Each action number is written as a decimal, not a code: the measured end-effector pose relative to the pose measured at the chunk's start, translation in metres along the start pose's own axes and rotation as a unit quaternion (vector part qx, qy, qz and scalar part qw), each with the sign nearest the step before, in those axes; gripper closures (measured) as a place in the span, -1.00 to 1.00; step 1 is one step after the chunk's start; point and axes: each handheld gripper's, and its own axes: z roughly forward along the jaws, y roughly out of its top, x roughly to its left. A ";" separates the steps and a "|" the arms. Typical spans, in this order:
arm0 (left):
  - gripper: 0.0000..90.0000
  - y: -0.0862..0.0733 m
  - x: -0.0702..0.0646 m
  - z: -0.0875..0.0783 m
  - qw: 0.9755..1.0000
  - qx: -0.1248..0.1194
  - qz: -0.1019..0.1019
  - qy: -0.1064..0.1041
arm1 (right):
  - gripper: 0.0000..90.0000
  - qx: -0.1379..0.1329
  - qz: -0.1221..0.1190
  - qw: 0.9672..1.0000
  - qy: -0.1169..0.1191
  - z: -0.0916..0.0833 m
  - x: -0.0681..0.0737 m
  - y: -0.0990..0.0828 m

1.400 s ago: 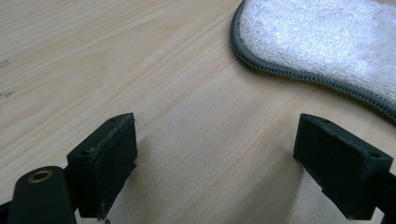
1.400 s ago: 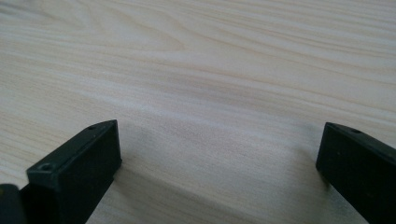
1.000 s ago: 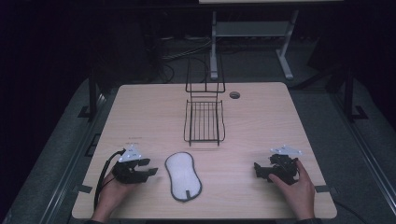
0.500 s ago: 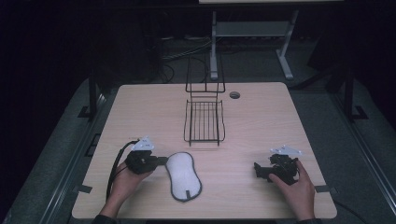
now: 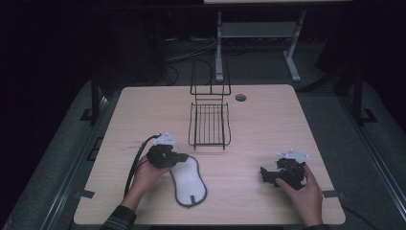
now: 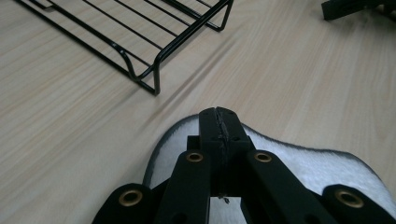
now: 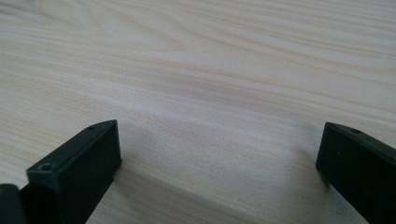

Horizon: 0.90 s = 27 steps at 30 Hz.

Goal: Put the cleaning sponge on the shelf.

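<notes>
We see left gripper (image 5: 184, 156) fingers closed together over the near end of the white shoe insole (image 5: 188, 182), flat on the worktop (image 5: 268, 120) beside wire rack (image 5: 209, 125), right gripper (image 5: 265, 175) fingers wide apart, nothing held.

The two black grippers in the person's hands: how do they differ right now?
The left gripper has its jaws shut, over the end of the white insole; the right gripper has its jaws wide apart, with bare table between them. The left sits near the wire rack; the right sits farther off. Both are black and hand-held.
</notes>
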 end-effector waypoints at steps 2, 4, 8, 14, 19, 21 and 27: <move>0.99 0.002 0.000 0.006 1.000 0.001 0.000 -0.003 | -1.00 0.000 0.000 1.000 0.000 0.000 0.000 0.000; 0.99 0.004 0.001 0.010 1.000 0.005 0.001 -0.003 | -1.00 0.000 0.000 1.000 0.000 0.000 0.000 0.000; 0.99 0.004 0.001 0.018 1.000 0.018 0.004 -0.005 | -1.00 0.000 0.000 1.000 0.000 0.000 0.000 0.000; 0.99 0.001 0.002 0.020 1.000 0.027 0.003 -0.002 | -1.00 0.000 0.000 1.000 0.000 0.000 0.000 0.000; 0.99 -0.002 0.004 0.017 1.000 0.028 0.002 -0.001 | -1.00 0.000 0.000 1.000 0.000 0.000 0.000 0.000; 0.99 -0.004 0.006 0.014 1.000 0.027 -0.001 -0.001 | -1.00 0.000 0.000 1.000 0.000 0.000 0.000 0.000; 0.99 -0.012 0.010 0.005 1.000 0.027 -0.008 0.004 | -1.00 0.000 0.000 1.000 0.000 0.000 0.000 0.000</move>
